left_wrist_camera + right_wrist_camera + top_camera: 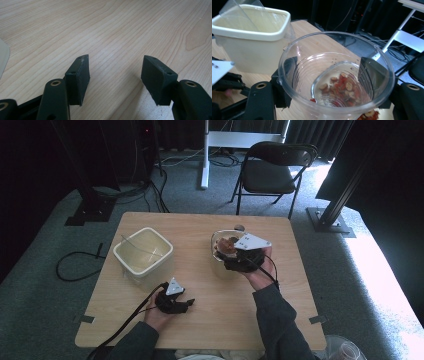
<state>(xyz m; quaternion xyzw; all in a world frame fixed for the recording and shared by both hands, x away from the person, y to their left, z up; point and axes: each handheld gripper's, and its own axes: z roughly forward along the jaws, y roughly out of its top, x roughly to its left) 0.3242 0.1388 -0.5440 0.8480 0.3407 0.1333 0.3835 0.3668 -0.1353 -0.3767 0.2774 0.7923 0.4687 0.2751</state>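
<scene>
Pale wood grain is running across the table (210,320) in the high view, where the right gripper (232,256) is holding a clear plastic cup (223,247) above the table's far right part, with reddish and tan pieces inside it. A cream square tub (143,252) is standing well apart to the left, a clear sheet leaning in it. The left gripper (187,304) is resting low over the near edge of the table, well apart from the cup.

In the left gripper view, the left gripper (115,75) is sitting with its jaws spread wide, nothing between them, bare table (125,27) beneath.

In the right gripper view, the right gripper (332,75) is clamping the cup (337,77) from both sides, its pads pressing the ribbed wall. Nuts and red dried fruit (339,90) are lying at the bottom. The tub (252,37) is standing just behind the cup, to the left.
</scene>
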